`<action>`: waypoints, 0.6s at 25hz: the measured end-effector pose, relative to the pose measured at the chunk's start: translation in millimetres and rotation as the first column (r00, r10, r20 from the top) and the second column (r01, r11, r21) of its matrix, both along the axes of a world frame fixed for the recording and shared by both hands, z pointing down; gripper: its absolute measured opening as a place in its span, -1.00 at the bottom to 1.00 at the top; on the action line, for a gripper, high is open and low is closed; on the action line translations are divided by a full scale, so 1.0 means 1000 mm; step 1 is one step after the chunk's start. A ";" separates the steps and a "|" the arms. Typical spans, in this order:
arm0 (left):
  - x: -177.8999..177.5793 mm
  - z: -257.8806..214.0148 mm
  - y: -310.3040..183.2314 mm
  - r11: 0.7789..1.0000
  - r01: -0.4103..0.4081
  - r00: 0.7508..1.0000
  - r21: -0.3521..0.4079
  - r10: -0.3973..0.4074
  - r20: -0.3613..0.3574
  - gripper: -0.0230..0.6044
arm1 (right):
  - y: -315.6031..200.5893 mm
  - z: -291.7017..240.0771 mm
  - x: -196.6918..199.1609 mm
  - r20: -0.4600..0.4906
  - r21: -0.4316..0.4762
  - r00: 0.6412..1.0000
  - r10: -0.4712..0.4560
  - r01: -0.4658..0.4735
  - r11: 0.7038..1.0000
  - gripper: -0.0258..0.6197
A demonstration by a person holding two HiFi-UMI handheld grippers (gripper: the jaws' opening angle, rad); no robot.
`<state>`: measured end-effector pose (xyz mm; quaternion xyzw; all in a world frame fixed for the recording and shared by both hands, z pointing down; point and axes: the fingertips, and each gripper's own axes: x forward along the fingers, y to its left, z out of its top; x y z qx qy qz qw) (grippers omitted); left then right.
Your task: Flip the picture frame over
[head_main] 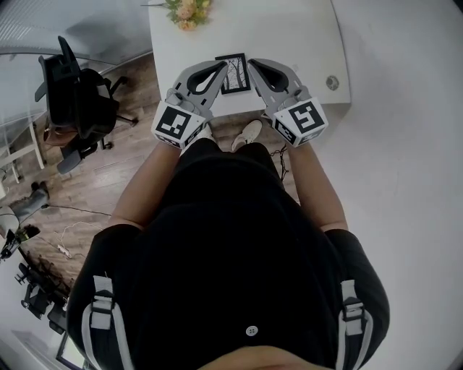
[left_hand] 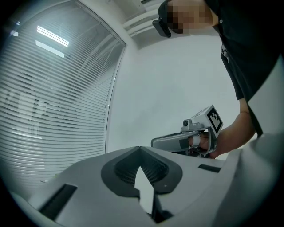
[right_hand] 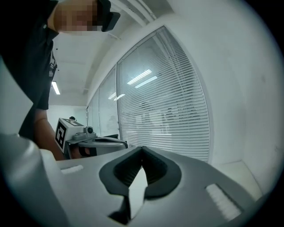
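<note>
While the picture frame (head_main: pixel 234 74) lies face up on the white bench (head_main: pixel 296 43), the left gripper (head_main: pixel 222 67) and right gripper (head_main: pixel 252 64) hover above it — both clenched, empty.

We see a white table (head_main: pixel 304 43) with pale flowers (head_main: pixel 189 10) at its far left edge and a round cap (head_main: pixel 332 82) near its right front corner. Left of the table, a black office chair (head_main: pixel 76 101) stands on wooden floor (head_main: pixel 108 181), where a thin cable (head_main: pixel 69 230) lies
</note>
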<state>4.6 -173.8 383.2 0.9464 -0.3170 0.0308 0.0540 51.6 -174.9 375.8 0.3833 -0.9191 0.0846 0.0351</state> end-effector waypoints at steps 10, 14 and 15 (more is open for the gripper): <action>-0.002 -0.043 -0.006 0.999 0.020 0.999 0.049 -0.022 0.028 -0.91 | -0.001 -0.038 -0.001 0.016 0.059 1.000 -0.012 0.011 0.998 -0.89; 0.000 -0.059 -0.006 0.999 0.013 1.000 0.051 -0.013 -0.004 -0.91 | -0.001 -0.053 -0.001 0.025 0.082 0.999 -0.023 0.021 0.996 -0.89; 0.001 -0.062 -0.006 0.999 0.011 1.000 0.047 -0.011 -0.003 -0.91 | -0.001 -0.056 -0.001 0.027 0.086 0.999 -0.025 0.023 0.996 -0.89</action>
